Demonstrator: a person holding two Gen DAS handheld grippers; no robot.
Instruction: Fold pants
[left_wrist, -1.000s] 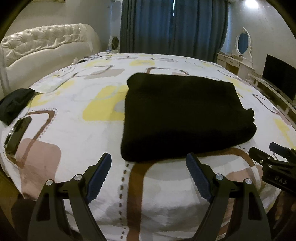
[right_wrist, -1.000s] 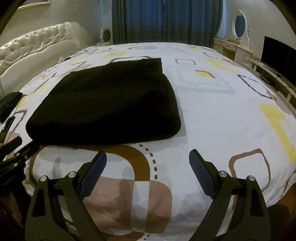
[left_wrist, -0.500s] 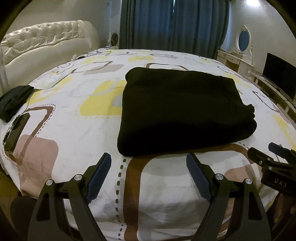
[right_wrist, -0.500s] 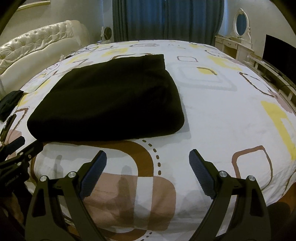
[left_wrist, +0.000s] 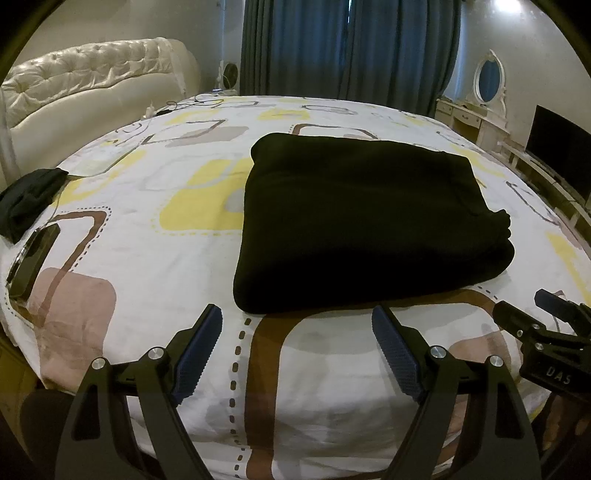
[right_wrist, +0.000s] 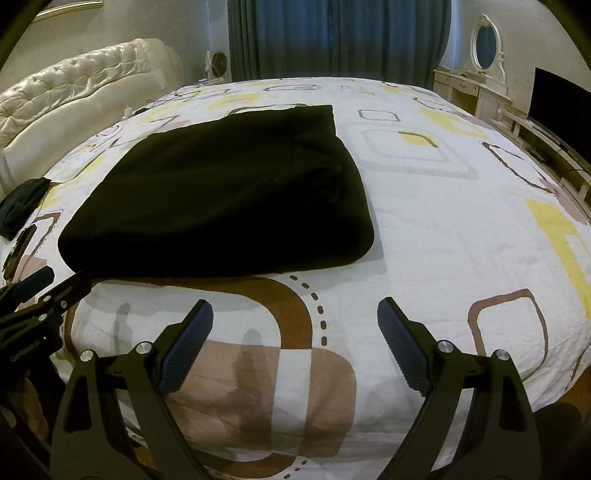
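The black pants (left_wrist: 365, 221) lie folded into a thick rectangle on the patterned bedsheet (left_wrist: 147, 240); they also show in the right wrist view (right_wrist: 229, 199). My left gripper (left_wrist: 297, 325) is open and empty, held above the sheet just short of the pants' near edge. My right gripper (right_wrist: 295, 321) is open and empty, near the bed's front edge, in front of the pants' near right corner. Each gripper shows at the edge of the other's view: the right one (left_wrist: 546, 317), the left one (right_wrist: 40, 291).
A dark cloth (left_wrist: 26, 199) and a phone (left_wrist: 33, 262) lie at the bed's left edge. A tufted cream headboard (left_wrist: 92, 85) is at the left. Blue curtains (left_wrist: 351, 48), a dresser with an oval mirror (left_wrist: 487, 81) and a TV (left_wrist: 561, 151) stand behind and to the right.
Both grippers have drawn back and risen slightly from the pants, staying open. The pants have not moved.
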